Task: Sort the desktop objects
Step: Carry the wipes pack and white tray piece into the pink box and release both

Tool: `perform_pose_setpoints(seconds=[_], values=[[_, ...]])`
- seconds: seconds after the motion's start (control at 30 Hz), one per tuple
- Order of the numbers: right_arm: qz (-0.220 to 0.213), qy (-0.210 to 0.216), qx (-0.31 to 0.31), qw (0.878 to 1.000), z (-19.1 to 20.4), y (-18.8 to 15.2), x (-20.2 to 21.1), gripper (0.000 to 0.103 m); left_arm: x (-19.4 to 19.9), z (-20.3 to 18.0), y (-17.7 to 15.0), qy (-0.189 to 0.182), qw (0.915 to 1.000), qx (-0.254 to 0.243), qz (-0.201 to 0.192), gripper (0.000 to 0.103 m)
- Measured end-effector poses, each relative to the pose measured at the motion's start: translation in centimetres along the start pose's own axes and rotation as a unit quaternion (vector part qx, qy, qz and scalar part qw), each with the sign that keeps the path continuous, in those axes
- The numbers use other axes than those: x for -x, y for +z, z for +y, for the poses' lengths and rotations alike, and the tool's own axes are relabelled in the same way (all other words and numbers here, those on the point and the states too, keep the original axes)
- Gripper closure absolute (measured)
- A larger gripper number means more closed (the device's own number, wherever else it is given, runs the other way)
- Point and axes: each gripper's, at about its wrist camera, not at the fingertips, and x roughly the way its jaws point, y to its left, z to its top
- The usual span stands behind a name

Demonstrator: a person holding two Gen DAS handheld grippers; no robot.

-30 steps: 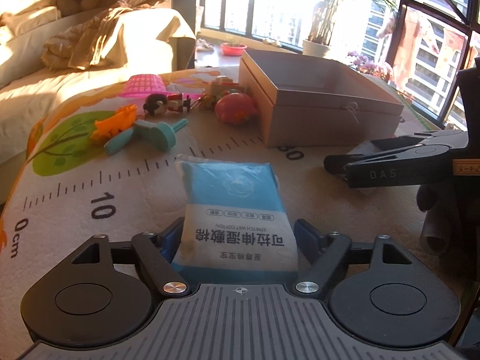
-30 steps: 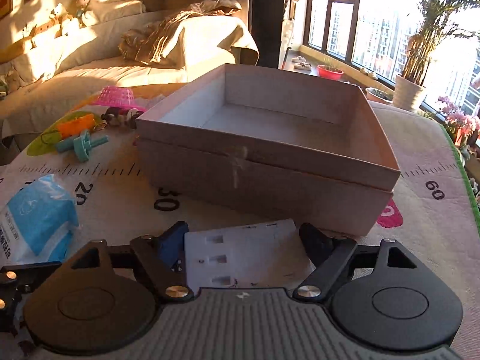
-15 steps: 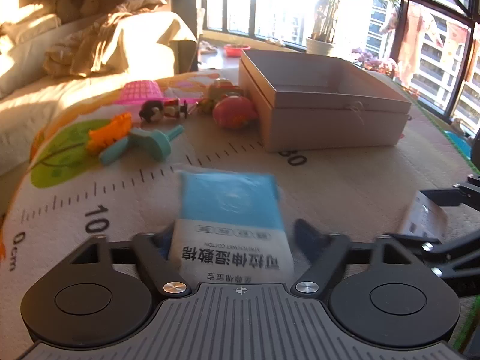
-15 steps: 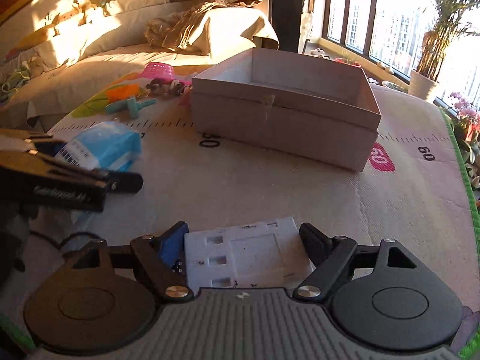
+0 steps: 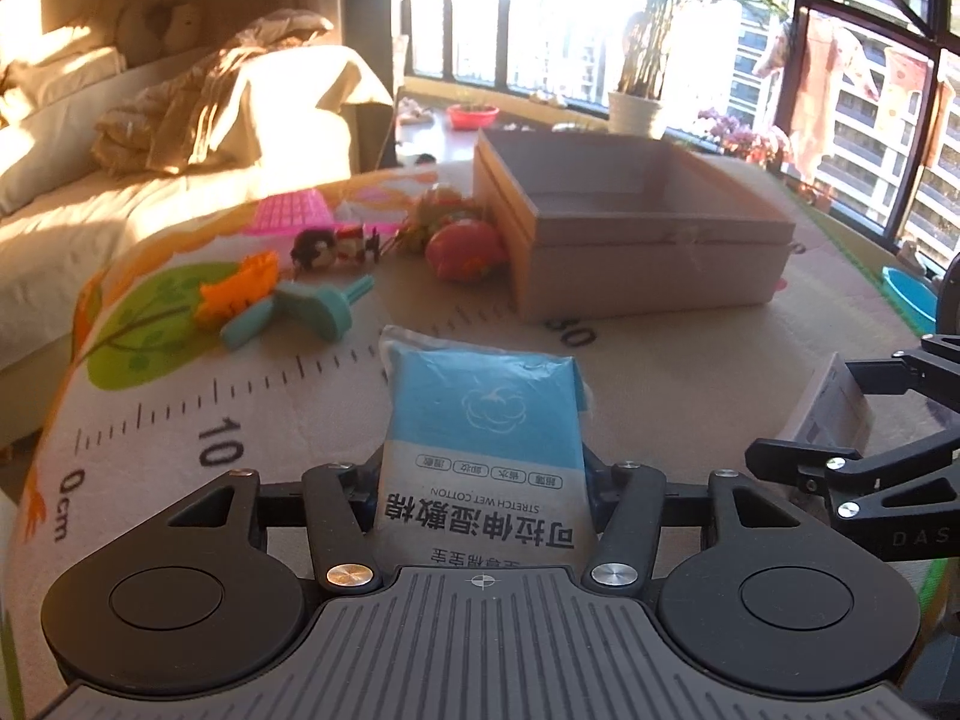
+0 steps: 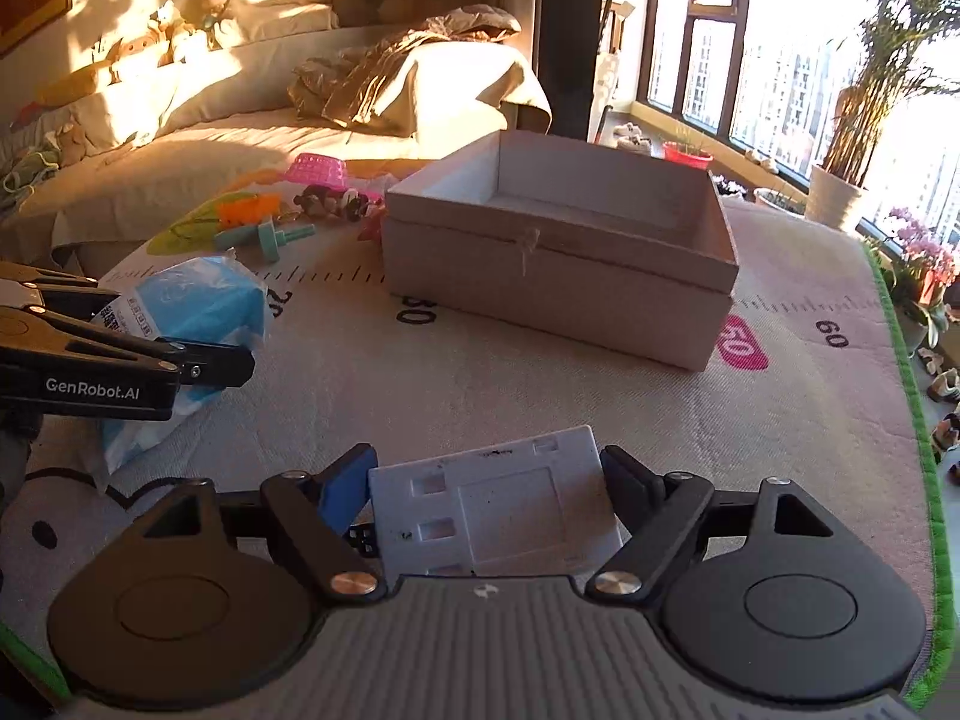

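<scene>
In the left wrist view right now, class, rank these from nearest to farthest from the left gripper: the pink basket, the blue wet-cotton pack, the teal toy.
1. Blue wet-cotton pack: between the fingers of the left gripper, whose jaws have just been closing on it.
2. Teal toy: ahead, to the left, on the mat.
3. Pink basket: farthest, back left, near the mat's far edge.

one open box (image 6: 558, 276), one blue wipes pack (image 5: 486, 420), one white plate (image 6: 498, 516), two tools (image 5: 486, 498).
</scene>
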Motion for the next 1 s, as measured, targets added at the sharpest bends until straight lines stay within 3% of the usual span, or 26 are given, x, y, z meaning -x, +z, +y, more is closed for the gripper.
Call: perform_pose_setpoints(seconds=[0.23, 0.43, 0.6, 0.73, 0.83, 1.0], values=[[-0.044, 0.002, -0.005, 0.999, -1.2, 1.4, 3.0, 0.024, 2.4, -1.1, 1.6, -0.021, 0.9993, -0.007, -0.03, 0.044], [-0.111, -0.012, -0.004, 0.994, -2.6, 4.5, 5.7, 0.024, 3.7, -1.4, 5.6, -0.028, 0.9962, -0.023, -0.08, 0.044], [-0.155, -0.046, -0.002, 0.987, -4.7, 7.0, 6.6, 0.024, 0.7, -2.1, 10.1, -0.042, 0.9944, -0.031, -0.092, 0.044], [-0.166, -0.066, -0.016, 0.984, -6.9, 8.8, 6.2, 0.024, -4.0, -3.7, 13.9, -0.076, 0.9925, -0.028, -0.092, 0.043], [-0.166, -0.08, -0.017, 0.983, -7.9, 9.7, 5.3, 0.024, -7.3, -4.6, 15.7, -0.096, 0.9919, -0.014, -0.083, 0.039], [-0.146, -0.094, -0.029, 0.984, -9.5, 10.3, 3.1, 0.024, -7.2, -2.6, 13.9, -0.077, 0.993, 0.015, -0.089, 0.012]])
